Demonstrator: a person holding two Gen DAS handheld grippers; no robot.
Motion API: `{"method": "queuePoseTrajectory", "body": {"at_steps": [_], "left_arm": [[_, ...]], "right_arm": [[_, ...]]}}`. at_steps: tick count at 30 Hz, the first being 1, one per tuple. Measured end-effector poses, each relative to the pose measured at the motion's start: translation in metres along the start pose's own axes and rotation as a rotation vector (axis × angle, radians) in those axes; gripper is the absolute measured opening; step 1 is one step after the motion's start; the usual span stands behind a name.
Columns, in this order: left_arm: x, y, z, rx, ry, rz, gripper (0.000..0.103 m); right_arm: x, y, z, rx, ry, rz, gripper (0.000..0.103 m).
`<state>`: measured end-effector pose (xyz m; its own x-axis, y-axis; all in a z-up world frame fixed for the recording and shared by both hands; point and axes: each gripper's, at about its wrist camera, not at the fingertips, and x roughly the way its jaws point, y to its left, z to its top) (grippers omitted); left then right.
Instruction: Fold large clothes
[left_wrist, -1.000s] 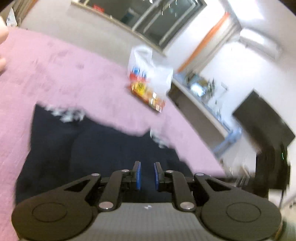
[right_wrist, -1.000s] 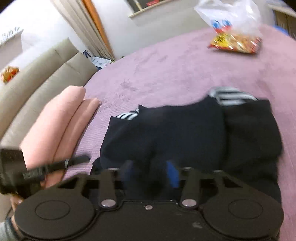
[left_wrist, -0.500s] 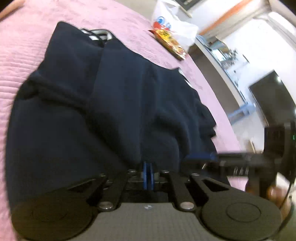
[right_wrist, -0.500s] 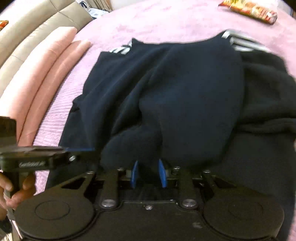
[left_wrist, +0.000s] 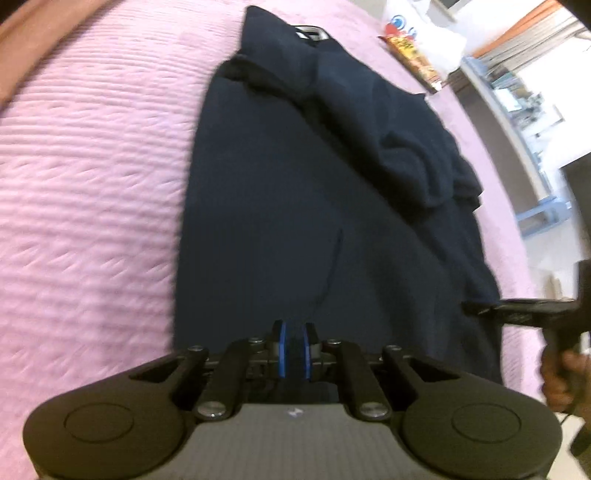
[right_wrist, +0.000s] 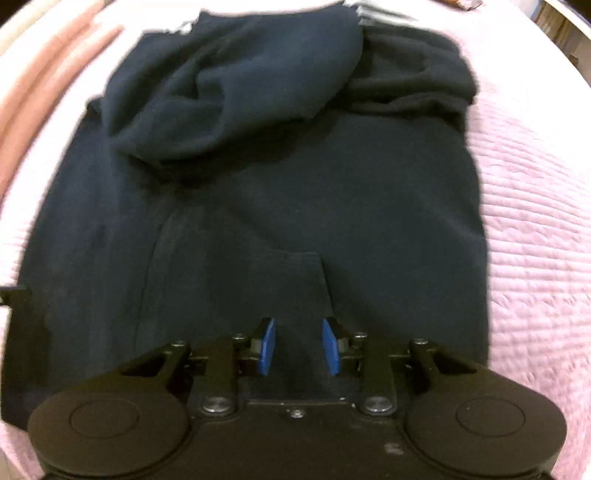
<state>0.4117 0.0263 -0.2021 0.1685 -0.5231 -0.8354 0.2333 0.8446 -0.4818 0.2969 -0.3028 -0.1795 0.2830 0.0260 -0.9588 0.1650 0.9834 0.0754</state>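
Note:
A dark navy hoodie (left_wrist: 303, 206) lies on a pink bedspread (left_wrist: 92, 184), its sleeves folded over the far part of the body. My left gripper (left_wrist: 293, 343) sits low at its near hem, blue pads a narrow gap apart with dark cloth between them. In the right wrist view the hoodie (right_wrist: 280, 206) fills the middle, pocket edge just ahead. My right gripper (right_wrist: 299, 343) is open over the near hem, nothing gripped. The right gripper also shows at the right edge of the left wrist view (left_wrist: 524, 314).
A plastic bag of snacks (left_wrist: 417, 48) lies beyond the hoodie at the far right. Pink pillows (right_wrist: 48, 66) run along the left of the bed. The bed's right edge drops toward a desk and blue stool (left_wrist: 543, 210).
Both grippers have come down and back to the hoodie's near hem. The right gripper has opened and let go of the cloth it held; the folded sleeve now lies on the body.

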Motion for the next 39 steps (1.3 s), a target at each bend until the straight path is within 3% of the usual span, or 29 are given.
{"method": "queuePoseTrajectory", "body": {"at_steps": [2, 3, 5, 6, 10, 13, 23, 25, 27, 29, 30, 34, 39], "left_arm": [[-0.015, 0.017, -0.016, -0.05, 0.018, 0.02, 0.028], [-0.023, 0.027, -0.023, -0.087, 0.026, 0.021, 0.039], [-0.035, 0.041, -0.034, -0.151, 0.03, 0.015, 0.048], [-0.038, 0.048, -0.041, -0.177, 0.037, 0.015, 0.053], [-0.04, 0.066, -0.062, -0.287, 0.099, -0.01, 0.056], [-0.037, 0.078, -0.077, -0.34, 0.13, -0.006, 0.056], [-0.029, 0.097, -0.089, -0.399, 0.126, -0.097, 0.068], [-0.026, 0.091, -0.088, -0.391, 0.135, -0.106, 0.068], [-0.019, 0.083, -0.088, -0.373, 0.149, -0.116, 0.064], [-0.015, 0.073, -0.089, -0.314, 0.168, -0.079, 0.03], [-0.014, 0.068, -0.089, -0.282, 0.178, -0.059, 0.012], [-0.03, 0.057, -0.078, -0.253, 0.098, -0.092, 0.008], [-0.065, 0.032, -0.01, -0.193, -0.101, -0.201, 0.006]], "right_arm": [[-0.022, -0.016, -0.016, 0.046, -0.012, 0.015, 0.064], [-0.032, -0.026, -0.028, 0.074, -0.009, 0.014, 0.066], [-0.048, -0.044, -0.051, 0.139, 0.012, 0.01, 0.076], [-0.054, -0.059, -0.068, 0.179, 0.03, 0.008, 0.076], [-0.066, -0.092, -0.116, 0.32, 0.096, 0.001, 0.076], [-0.067, -0.097, -0.136, 0.341, 0.084, -0.005, 0.076], [-0.045, -0.096, -0.155, 0.379, 0.124, 0.025, 0.078], [-0.044, -0.093, -0.155, 0.371, 0.154, 0.046, 0.071], [-0.041, -0.093, -0.152, 0.358, 0.177, 0.065, 0.051], [-0.042, -0.088, -0.15, 0.343, 0.185, 0.084, 0.018], [-0.044, -0.087, -0.148, 0.349, 0.181, 0.101, 0.014], [-0.063, -0.091, -0.133, 0.392, 0.127, 0.153, 0.012], [-0.102, -0.099, -0.071, 0.364, -0.05, 0.214, 0.012]]}}
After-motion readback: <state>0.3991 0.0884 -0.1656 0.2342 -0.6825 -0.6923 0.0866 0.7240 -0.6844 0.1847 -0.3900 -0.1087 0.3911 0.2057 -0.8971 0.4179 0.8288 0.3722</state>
